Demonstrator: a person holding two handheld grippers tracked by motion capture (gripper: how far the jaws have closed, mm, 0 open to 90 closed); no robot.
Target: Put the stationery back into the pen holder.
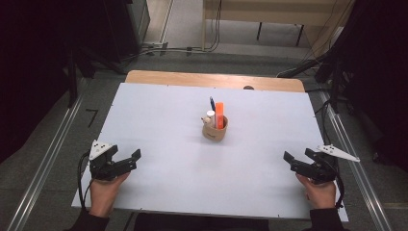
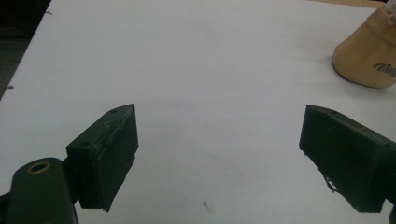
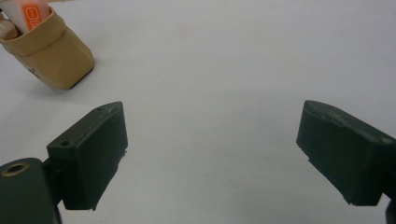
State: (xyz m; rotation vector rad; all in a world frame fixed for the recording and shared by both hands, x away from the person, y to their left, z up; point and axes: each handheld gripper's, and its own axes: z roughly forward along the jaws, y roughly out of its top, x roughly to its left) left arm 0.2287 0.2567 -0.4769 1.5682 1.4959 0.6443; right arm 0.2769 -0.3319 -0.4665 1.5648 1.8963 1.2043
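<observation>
1. Tan pouch [image 1: 214,130] stands upright near the centre of the white surface [image 1: 159,125], a bit toward the far edge.
2. Pouch: soft beige fabric or paper, top edge folded over into a cuff, dark script logo on the side facing the person. Text too small to read.
3. In the left gripper view the pouch [image 2: 368,56] sits at the top right, base flared wider than the top, logo partly cut off by the frame edge.
4. In the right gripper view the pouch [image 3: 49,51] sits at the top left and looks tilted there; the cuff is clearly visible.
5. Contents stick out of the top: orange marker [image 1: 219,114] (tallest and widest), blue pen [image 1: 211,104] behind it, white-capped tube [image 1: 210,117] at the left. There is a small tan bit beside the tube; I can't tell what it is.
6. The orange marker [image 3: 31,11] carries a white label outline.
7. Left tongs [image 1: 126,158]: released, jaws wide apart, nothing between them, at the near-left of the surface, well apart from the pouch.
8. Right tongs [image 1: 299,157]: released, jaws wide apart, nothing between them, at the near-right, well apart from the pouch.
9. Both tongs point inward toward the middle.
</observation>
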